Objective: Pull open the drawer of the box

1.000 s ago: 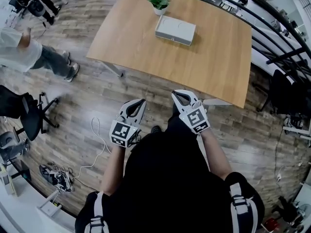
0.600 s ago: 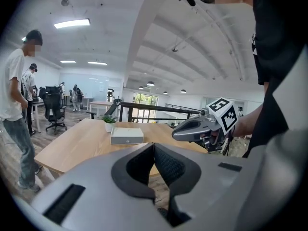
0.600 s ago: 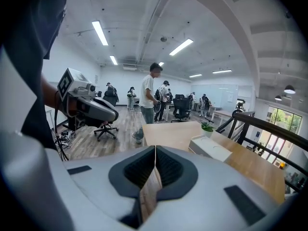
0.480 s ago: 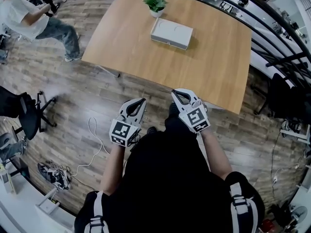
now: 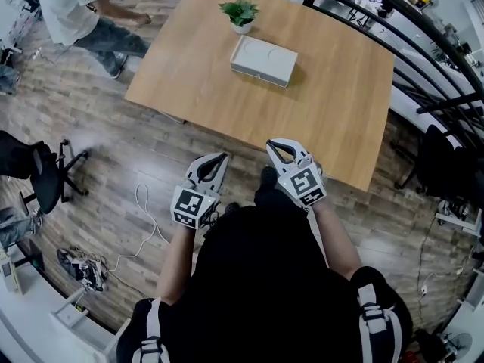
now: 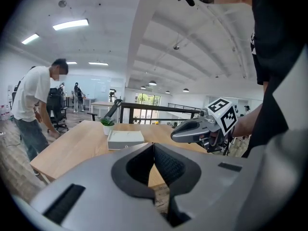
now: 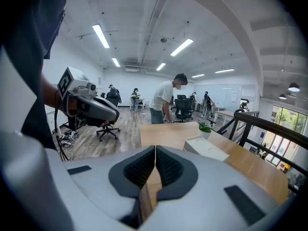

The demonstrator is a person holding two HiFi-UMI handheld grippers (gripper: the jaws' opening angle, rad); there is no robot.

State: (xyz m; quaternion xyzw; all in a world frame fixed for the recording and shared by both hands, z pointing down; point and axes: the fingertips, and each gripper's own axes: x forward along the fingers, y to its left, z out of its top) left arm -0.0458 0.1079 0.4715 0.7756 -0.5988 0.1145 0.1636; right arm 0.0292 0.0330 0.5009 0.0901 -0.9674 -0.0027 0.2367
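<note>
Item: white box [image 5: 263,60]; lies flat on the far half of the wooden bench [image 5: 333,89], just near of a small potted plant [image 5: 240,12]; its drawer cannot be told apart from the shell in any view; nothing juts from the box, so the drawer is judged shut.

Left tool [image 5: 215,159]: held over the floor [image 5: 151,157] just off the bench's near edge, well apart from the box; jaws closed flush together with nothing between them.

Right tool [image 5: 274,146]: beside the left one, at the bench's near edge, likewise well apart from the box; jaws closed flush together, holding nothing.

Other: a person [image 5: 79,10] in a white top stands at the far left corner of the bench, clear of the box.

Progress: none of the pull is done; neither tool touches the box. Left, by my reading: bring a tool across the bench to the box, open its jaws, find and take hold of the drawer front, draw it out, perhaps with the other tool steadying the box.
</note>
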